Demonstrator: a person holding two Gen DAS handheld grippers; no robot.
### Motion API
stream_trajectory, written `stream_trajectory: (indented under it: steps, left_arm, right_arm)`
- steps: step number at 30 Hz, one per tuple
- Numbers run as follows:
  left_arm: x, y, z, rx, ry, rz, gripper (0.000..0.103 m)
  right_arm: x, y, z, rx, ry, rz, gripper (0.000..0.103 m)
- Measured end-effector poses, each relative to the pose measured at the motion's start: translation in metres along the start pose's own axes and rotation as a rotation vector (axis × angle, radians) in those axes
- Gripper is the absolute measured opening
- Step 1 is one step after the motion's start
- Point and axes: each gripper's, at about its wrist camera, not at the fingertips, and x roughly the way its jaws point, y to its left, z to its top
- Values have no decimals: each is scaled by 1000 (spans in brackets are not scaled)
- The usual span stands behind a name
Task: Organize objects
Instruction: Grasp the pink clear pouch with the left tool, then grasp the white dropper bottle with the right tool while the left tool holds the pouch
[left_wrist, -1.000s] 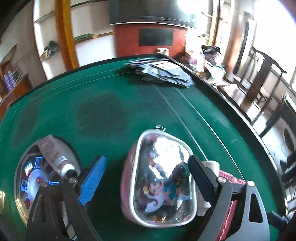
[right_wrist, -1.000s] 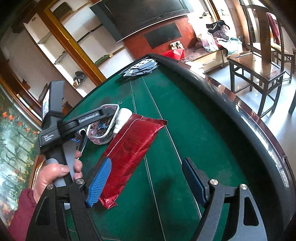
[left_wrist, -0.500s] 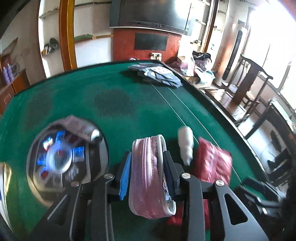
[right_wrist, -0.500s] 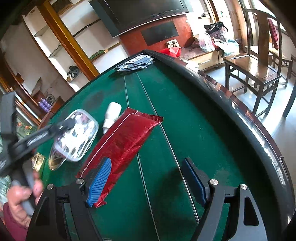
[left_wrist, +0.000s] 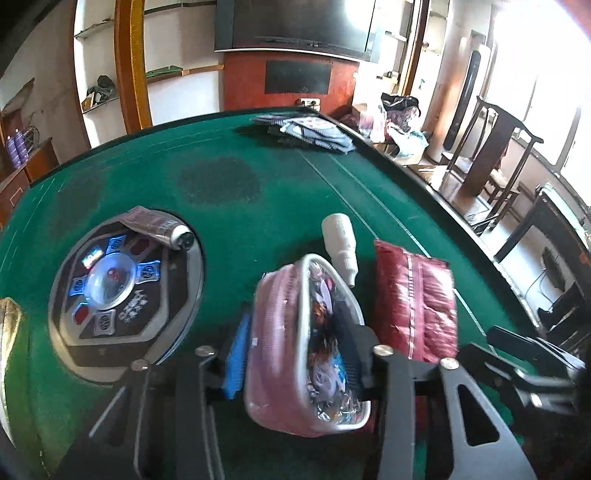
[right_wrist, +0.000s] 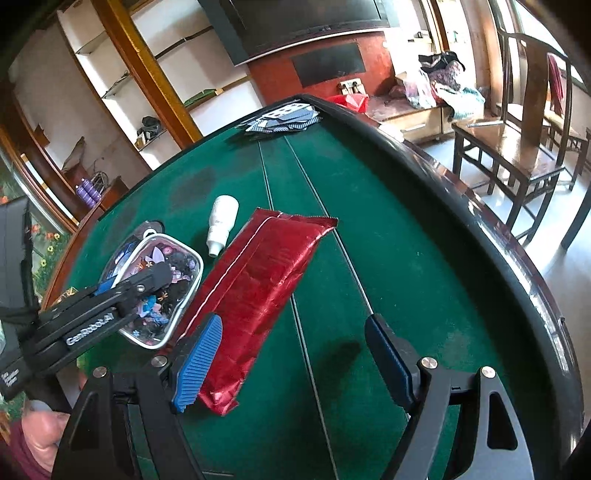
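At the lower left of the left wrist view a round console (left_wrist: 125, 299) with a squeezed tube (left_wrist: 159, 227) on its rim sits in the green desk (left_wrist: 221, 177). In the lower middle, the left hand-held gripper (left_wrist: 295, 347) clamps a pink cartoon pouch (left_wrist: 291, 339) on edge, with a white bottle (left_wrist: 340, 243) and red foil packet (left_wrist: 413, 302) just right. In the right wrist view, the right hand-held gripper (right_wrist: 291, 354) gapes wide over the packet's near end.
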Motion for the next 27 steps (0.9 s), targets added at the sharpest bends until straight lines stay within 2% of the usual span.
stream_trajectory:
  steps: [2, 7, 9, 12, 13, 17, 21, 23, 26, 27]
  left_arm:
    - [-17, 4, -3, 6, -17, 0, 31]
    - [-58, 19, -21, 2, -62, 3, 30]
    - [-75, 28, -33, -12, -80, 7, 30]
    - [-97, 40, -47, -35, -99, 11, 30]
    - [-103, 43, -49, -43, -104, 13, 30]
    - [-133, 69, -65, -88, -136, 36, 30]
    - [-150, 91, -77, -121, -153, 75, 30]
    - [-156, 101, -81, -141, -155, 80, 30]
    - [-161, 113, -89, -171, -162, 84, 30]
    - [-162, 116, -90, -178, -163, 85, 30]
  right_arm:
    - [-3, 2, 6, 11, -1, 3, 84]
    - [-9, 30, 35, -36, -45, 10, 84]
    - [2, 45, 51, -61, -29, 23, 84]
    - [27, 67, 74, -126, -21, -36, 82]
    - [37, 74, 79, -148, -11, -62, 80]
    - [83, 98, 94, -233, 60, -178, 51]
    - [106, 106, 94, -262, 98, -262, 41]
    - [115, 111, 91, -279, 125, -296, 32]
    - [121, 114, 81, -284, 156, -321, 29]
    - [119, 116, 79, -289, 141, -327, 28]
